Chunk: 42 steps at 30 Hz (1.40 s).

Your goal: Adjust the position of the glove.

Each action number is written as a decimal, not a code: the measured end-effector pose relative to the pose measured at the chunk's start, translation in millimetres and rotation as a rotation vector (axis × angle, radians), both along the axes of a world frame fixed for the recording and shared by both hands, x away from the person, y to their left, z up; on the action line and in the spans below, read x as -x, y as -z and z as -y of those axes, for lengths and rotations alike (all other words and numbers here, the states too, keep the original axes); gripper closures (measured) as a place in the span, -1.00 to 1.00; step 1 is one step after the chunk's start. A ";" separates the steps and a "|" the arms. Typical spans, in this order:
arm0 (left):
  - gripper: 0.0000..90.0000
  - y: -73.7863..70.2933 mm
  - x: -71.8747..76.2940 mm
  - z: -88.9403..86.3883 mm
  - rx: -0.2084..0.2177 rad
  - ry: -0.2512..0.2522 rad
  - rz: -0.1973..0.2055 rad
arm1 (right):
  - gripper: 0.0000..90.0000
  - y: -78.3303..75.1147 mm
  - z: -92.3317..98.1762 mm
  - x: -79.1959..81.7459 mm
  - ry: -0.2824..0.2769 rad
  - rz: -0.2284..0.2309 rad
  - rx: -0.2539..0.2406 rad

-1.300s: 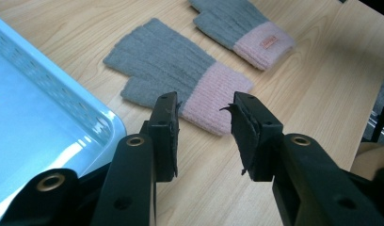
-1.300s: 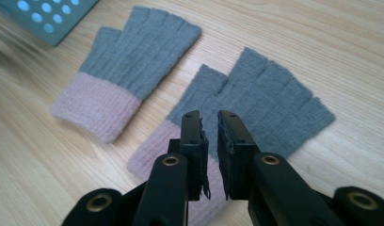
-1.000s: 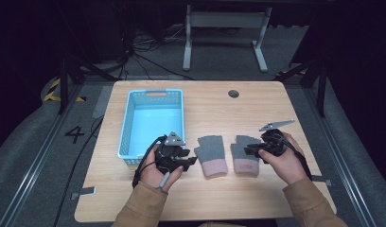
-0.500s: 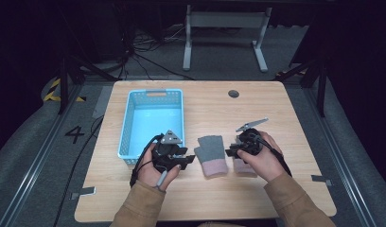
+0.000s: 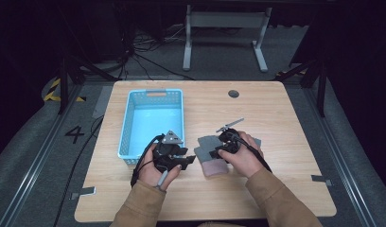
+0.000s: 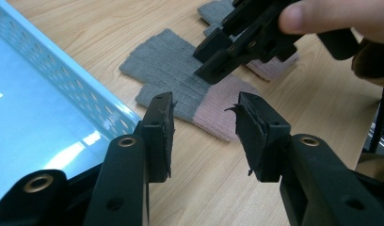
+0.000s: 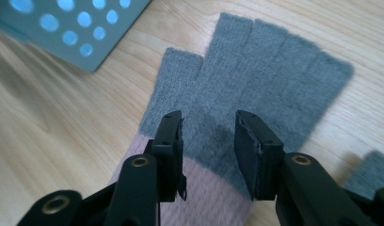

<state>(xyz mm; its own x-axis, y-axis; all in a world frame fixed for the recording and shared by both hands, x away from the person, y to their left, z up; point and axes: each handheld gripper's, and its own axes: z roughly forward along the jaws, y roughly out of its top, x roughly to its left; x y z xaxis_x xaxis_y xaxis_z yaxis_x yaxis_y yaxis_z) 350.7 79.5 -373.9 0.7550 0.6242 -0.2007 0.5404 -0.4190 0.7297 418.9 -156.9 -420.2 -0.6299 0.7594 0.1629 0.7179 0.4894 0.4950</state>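
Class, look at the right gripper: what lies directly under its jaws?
Under the right gripper, whose jaws have just been opening, a grey fingerless glove with a pink cuff lies flat on the wooden table. The table beneath the glove is covered; nothing sits between the jaws.

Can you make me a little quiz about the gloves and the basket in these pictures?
1. True or false: the nearer glove is lying inside the blue basket.
2. What colour is the cuff of that glove: A pink, B green, C black?
3. Which gripper hangs over that glove with open jaws, the left gripper or the right gripper?

Key:
1. False. It lies flat on the table, beside the basket.
2. A, pink; the rest is grey.
3. The right gripper. Its jaws have just been opening and hold nothing. A second glove lies farther off.
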 end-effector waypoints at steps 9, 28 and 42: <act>0.28 1.1 -0.7 2.0 -0.006 0.009 -0.001 | 0.42 8.2 -7.6 -2.6 0.020 0.017 0.051; 0.27 1.3 -1.4 3.5 -0.006 0.012 -0.006 | 0.77 15.0 -10.3 -8.0 0.013 0.014 0.115; 0.27 1.4 -2.3 1.2 -0.001 0.006 -0.003 | 0.95 7.2 -0.7 -6.5 -0.005 0.013 0.056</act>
<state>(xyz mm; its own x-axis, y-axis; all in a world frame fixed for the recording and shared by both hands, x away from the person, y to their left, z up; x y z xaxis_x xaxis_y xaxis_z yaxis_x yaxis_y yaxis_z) 353.1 78.3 -375.3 0.7582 0.6199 -0.2024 0.5401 -0.4231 0.7275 425.4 -156.2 -427.3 -0.6354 0.7641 0.1116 0.7091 0.5201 0.4761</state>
